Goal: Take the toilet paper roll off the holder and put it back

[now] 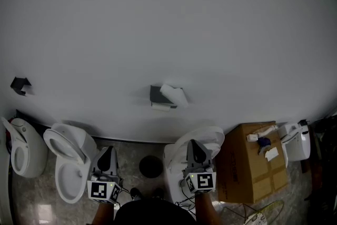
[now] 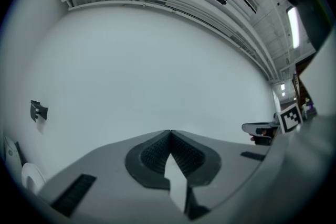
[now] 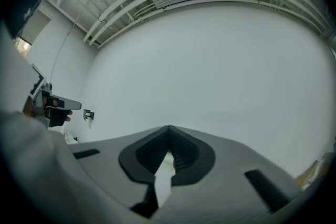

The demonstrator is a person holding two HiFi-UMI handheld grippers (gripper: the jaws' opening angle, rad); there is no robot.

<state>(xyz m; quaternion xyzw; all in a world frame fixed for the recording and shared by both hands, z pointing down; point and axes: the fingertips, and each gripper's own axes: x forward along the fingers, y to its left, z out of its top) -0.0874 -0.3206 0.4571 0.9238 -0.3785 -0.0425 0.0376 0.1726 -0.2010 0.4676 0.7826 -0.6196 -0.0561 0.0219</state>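
Toilet paper roll point(image 1: 174, 95) sits on the holder point(image 1: 156, 95), mid-wall on the far white wall point(image 1: 168, 23), roll tilted w/ a bit of paper hanging below it. In the right gripper view the same holder shows small at far left, paper under it; too small to tell more.

Left gripper point(image 1: 108, 151) is near, at bottom left, pointing at the wall. Its jaws are together w/ nothing between them, tips meeting in the left gripper view point(image 2: 169, 134). Right gripper point(image 1: 194, 145) is near, at bottom right, also aimed at the wall. Its jaws are together too and it's empty point(image 3: 168, 129). Both are well apart from the roll and below it in the head view. Each gripper shows in the other's view, off to the side.

A second holder point(image 1: 20, 85), dark, is on the wall far left, also seen in the left gripper view point(image 2: 38, 110).

On the floor along the wall, left to right: a white toilet point(image 1: 21, 153), another toilet w/ its lid up point(image 1: 67, 158), a round black thing point(image 1: 151, 166), a third toilet point(image 1: 210, 137) just behind the right gripper, then a cardboard box point(image 1: 247, 171) w/ small bits on top.
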